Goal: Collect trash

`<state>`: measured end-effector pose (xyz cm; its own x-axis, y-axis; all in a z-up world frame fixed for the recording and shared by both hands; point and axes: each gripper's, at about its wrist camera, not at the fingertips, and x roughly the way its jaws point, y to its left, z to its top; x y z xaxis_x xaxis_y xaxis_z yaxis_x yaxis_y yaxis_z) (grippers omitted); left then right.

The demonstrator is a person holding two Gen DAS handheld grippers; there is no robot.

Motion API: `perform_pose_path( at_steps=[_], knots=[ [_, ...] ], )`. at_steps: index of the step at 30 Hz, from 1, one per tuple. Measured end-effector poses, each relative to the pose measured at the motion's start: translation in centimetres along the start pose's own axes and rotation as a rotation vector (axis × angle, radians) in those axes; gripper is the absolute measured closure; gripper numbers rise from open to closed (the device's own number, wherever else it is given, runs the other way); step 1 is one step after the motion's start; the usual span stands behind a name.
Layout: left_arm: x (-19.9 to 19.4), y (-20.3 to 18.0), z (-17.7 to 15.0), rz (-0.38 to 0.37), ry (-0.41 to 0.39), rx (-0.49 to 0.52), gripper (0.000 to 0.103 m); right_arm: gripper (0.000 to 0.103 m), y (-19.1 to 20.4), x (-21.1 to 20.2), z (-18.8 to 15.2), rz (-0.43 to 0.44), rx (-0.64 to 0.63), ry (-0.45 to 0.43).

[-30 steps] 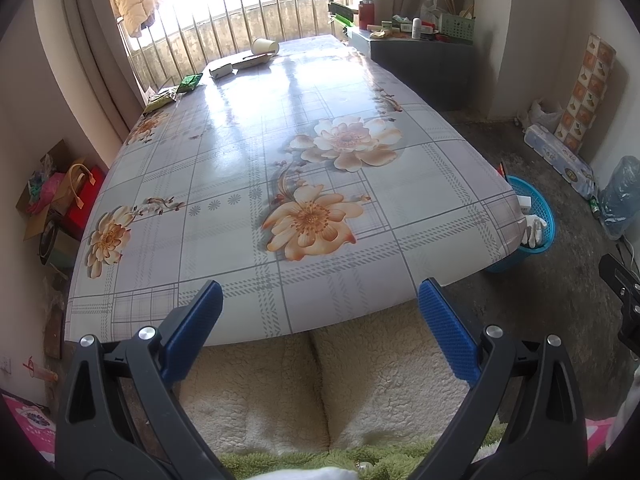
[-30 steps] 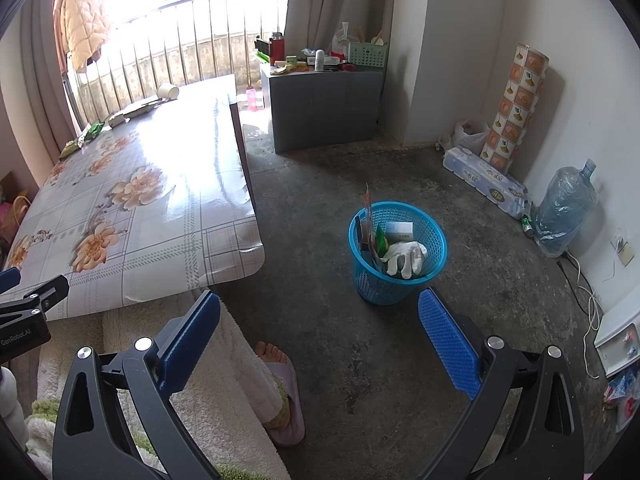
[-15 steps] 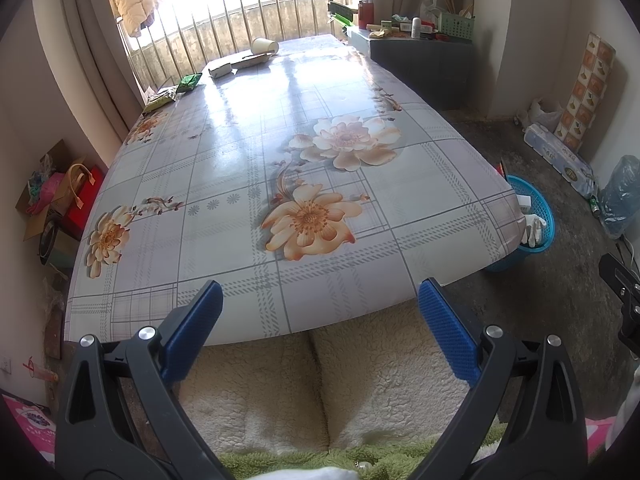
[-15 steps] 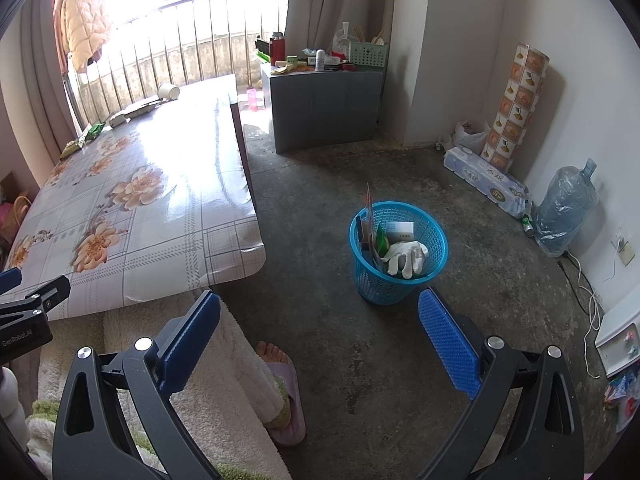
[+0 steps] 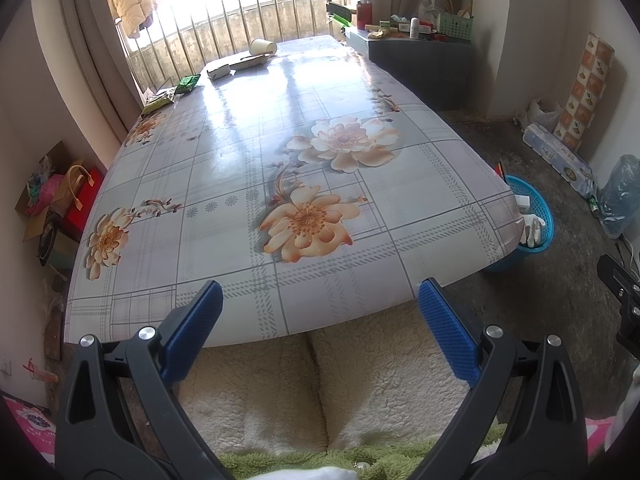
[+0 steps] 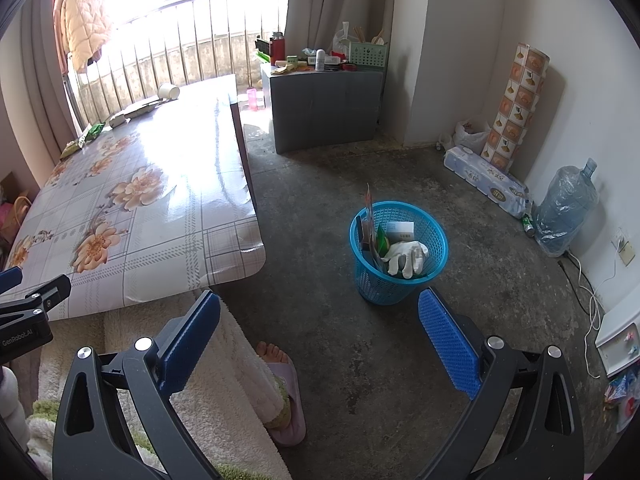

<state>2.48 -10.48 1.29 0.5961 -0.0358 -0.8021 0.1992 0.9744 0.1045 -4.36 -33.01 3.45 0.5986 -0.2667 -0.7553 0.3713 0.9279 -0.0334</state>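
Nothing is shifting: both the left claw (image 5: 318,308) and right claw (image 6: 318,318) are still hovering wide open, empty; wrappers (image 5: 188,83) are waiting on the tabletop (image 5: 248,168).

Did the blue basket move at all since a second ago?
No. The blue basket sits in the same spot on the floor, equally far from the table corner.

Lived-in home room, floral-clothed table (image 5: 248,168), curtained barred window (image 5: 248,12), hanging jacket (image 6: 82,20), toilet-roll pack (image 6: 486,180), slippered foot (image 6: 282,376)
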Motion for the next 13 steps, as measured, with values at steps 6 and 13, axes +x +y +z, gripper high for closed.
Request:
perform_pose_path(
  at_steps=[6,13],
  knots=[
    [-0.05,-0.13,-0.01,-0.001,0.0,0.003,0.009,0.006,0.07,-0.01,0.08,0.0,0.0,0.0],
    [0.12,-0.08,0.06,-0.009,0.008,0.003,0.009,0.006,0.09,-0.03,0.13,0.001,0.001,-0.001]
  ],
)
